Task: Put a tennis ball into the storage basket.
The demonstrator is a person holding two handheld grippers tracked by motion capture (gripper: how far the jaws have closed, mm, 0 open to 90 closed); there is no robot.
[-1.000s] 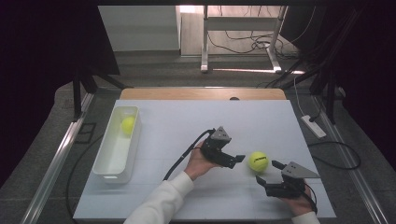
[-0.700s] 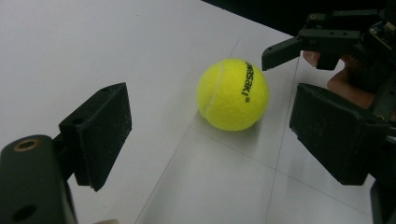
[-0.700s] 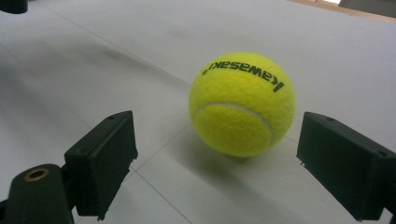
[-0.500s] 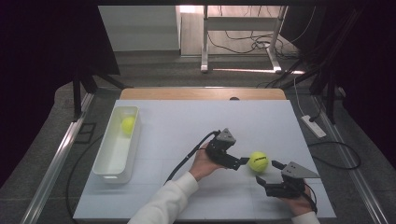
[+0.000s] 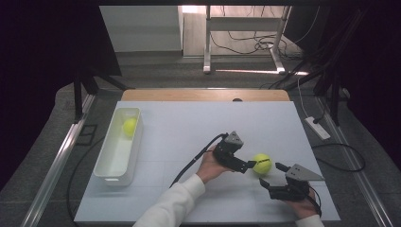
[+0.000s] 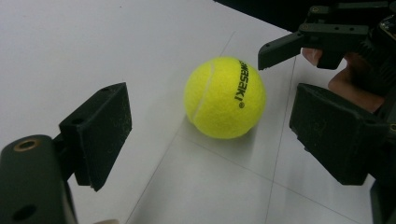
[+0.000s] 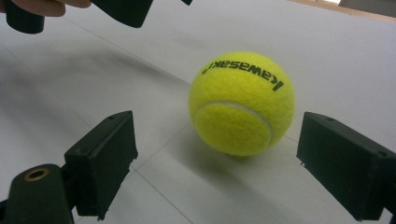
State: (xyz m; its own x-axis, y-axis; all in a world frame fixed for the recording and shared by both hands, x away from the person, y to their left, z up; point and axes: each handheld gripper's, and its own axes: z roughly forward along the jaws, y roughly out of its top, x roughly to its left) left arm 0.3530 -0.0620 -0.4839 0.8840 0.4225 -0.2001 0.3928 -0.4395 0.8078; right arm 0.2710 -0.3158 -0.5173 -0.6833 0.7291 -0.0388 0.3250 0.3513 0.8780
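Ball: a yellow felt tennis ball [image 5: 261, 163] with black lettering is seen resting on the white table top [image 5: 189, 127], right of centre and toward the near edge.
Left gripper: the black two-jaw left gripper [image 5: 249, 165] is held just left of the ball; its jaws are spread wide, with the ball just ahead of the gap and untouched by either pad [image 6: 100, 133].
Right gripper: the black two-jaw right gripper [image 5: 272, 174] is held just beside the ball on its near right; its jaws are also spread wide, the ball sitting beyond the pads [image 7: 105, 161] and clear of them.
Second ball: another yellow tennis ball [image 5: 129, 126] is seen lying at the far end of a white rectangular plastic tub [image 5: 109, 171], well apart at the table's left side.
Contact: nothing is gripped by either tool.
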